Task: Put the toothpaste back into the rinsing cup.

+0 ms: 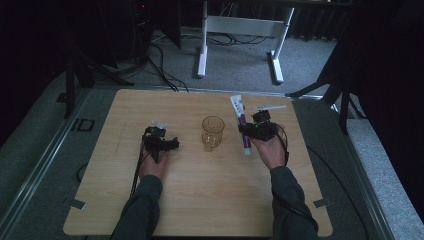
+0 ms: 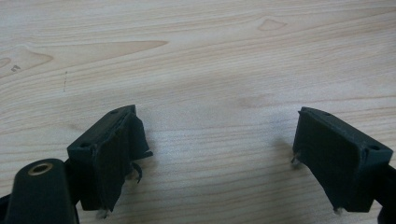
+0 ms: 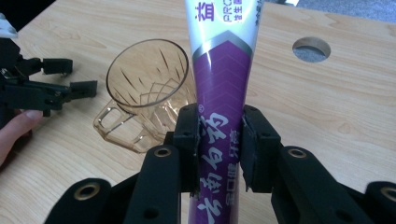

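Nearest the camera in the high view, two forearms in dark sleeves come up over the near edge of the table (image 1: 200,200), one hand on each tool. Take the cup (image 1: 212,132) as the marker: a clear amber glass mug standing upright around the middle of the board.

Left of the cup, and a touch nearer the person, sits the left gripper (image 1: 161,142), low over bare wood. In the left gripper view its jaws stand wide apart with nothing between them, just wood grain (image 2: 210,70) underneath. From the right gripper view the same tool (image 3: 70,77) sits off to the cup's left side, tips pointing toward the cup (image 3: 147,93) but clear of it, with a fingertip showing at its base.

Right of the cup, the right gripper (image 1: 252,131) is clamped on the tube (image 1: 241,125), a white and purple toothpaste tube. The right gripper view shows it plainly: both pads pressed against the purple lower part of the tube (image 3: 224,84), which runs up between the jaws and away, its white end farther off. The cup's handle sits just beside the near jaw there.

Just beyond the right gripper, a white toothbrush (image 1: 269,106) lies on the table. Past the far edge, grey carpet and a white desk frame (image 1: 240,35).
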The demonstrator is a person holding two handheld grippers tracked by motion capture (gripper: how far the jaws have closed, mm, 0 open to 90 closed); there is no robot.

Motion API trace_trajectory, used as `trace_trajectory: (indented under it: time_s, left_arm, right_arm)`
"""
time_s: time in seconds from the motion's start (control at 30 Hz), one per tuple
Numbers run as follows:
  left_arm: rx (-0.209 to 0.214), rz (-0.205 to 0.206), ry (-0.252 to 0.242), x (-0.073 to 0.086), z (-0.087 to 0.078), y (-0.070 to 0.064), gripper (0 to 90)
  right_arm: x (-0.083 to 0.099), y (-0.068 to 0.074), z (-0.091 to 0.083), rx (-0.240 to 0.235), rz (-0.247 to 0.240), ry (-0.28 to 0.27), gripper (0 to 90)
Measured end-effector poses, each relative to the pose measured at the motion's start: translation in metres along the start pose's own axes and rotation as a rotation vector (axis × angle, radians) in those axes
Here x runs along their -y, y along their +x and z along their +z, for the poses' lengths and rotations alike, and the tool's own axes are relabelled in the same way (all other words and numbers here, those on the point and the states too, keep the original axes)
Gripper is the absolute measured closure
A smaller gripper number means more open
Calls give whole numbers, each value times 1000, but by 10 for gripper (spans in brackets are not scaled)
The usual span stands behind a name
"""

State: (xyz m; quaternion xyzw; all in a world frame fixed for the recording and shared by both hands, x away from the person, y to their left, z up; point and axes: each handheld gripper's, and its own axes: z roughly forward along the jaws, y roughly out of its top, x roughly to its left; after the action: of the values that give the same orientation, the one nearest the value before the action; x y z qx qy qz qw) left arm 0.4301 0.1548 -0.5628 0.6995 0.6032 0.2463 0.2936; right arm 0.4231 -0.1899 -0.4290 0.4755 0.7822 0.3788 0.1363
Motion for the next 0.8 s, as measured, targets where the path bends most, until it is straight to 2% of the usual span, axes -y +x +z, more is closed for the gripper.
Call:
trace_trajectory:
  time_s: [0.8]
  left_arm:
    - [0, 3, 2, 0, 0, 0, 144]
  right_arm:
    - [-5, 2, 1, -21, 29, -71, 710]
